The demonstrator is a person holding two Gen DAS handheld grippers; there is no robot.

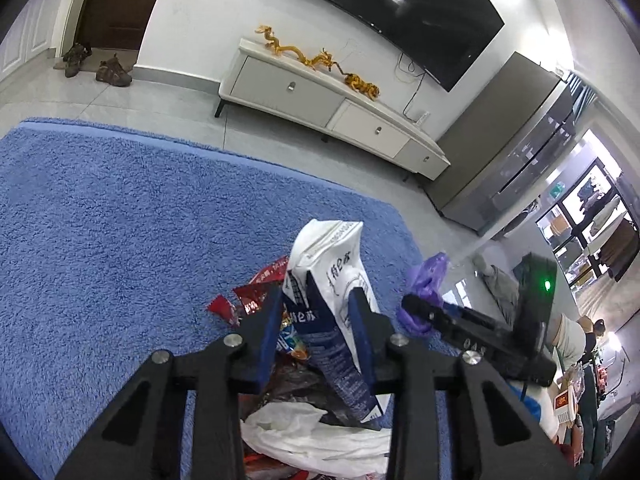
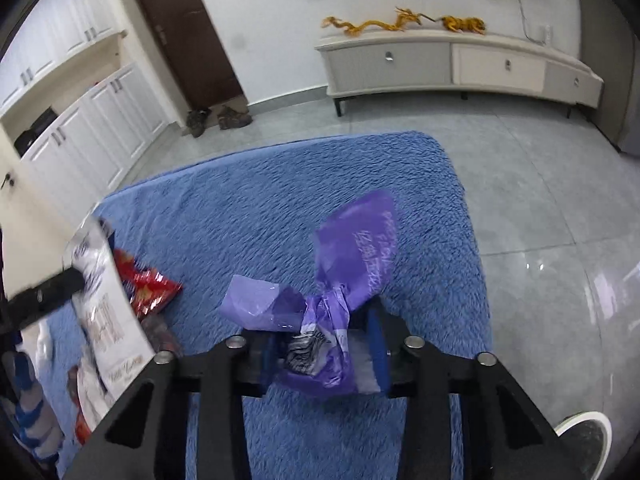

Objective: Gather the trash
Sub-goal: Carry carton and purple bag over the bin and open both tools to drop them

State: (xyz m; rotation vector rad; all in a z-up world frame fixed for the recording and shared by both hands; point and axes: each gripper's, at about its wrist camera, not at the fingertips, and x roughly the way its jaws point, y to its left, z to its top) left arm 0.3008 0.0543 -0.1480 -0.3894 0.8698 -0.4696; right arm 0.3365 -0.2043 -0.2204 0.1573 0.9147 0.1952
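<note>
While my left tool (image 1: 316,312) looks out over the shaggy blue rug (image 1: 120,216), its two blue-padded fingers are clamped on a milk carton (image 1: 332,280), a white and navy box with printed characters, its top dented and its walls creased. The carton stands nearly upright between the pads, above the rug's right edge. Beneath it lies a heap of litter: crinkled red foil wrappers (image 1: 256,292) to the left, a soft white plastic bag (image 1: 312,436) crumpled at the bottom, and darker glossy packets between them. To the right, my other tool shows as a black bar with a wad of purple film (image 1: 426,280) at its tip, near the carton but apart from it. Beyond the rug's far edge stand a long cream cabinet (image 1: 320,96) with gold dragon figures on top, and a pair of brown shoes (image 1: 114,72) by the door.

In the right wrist view, my right tool (image 2: 324,348) is closed on the purple plastic bag (image 2: 332,312), thin glossy film bunched into a knot at the grip, with one flat flap fanning upward and another folding left. White lettering runs along the tall flap, and a black-and-white printed patch shows near the pads. It hangs over the middle of the rug (image 2: 280,208). At the left edge of this view, blurred, are the carton (image 2: 104,300) and a red snack wrapper (image 2: 150,292).
</note>
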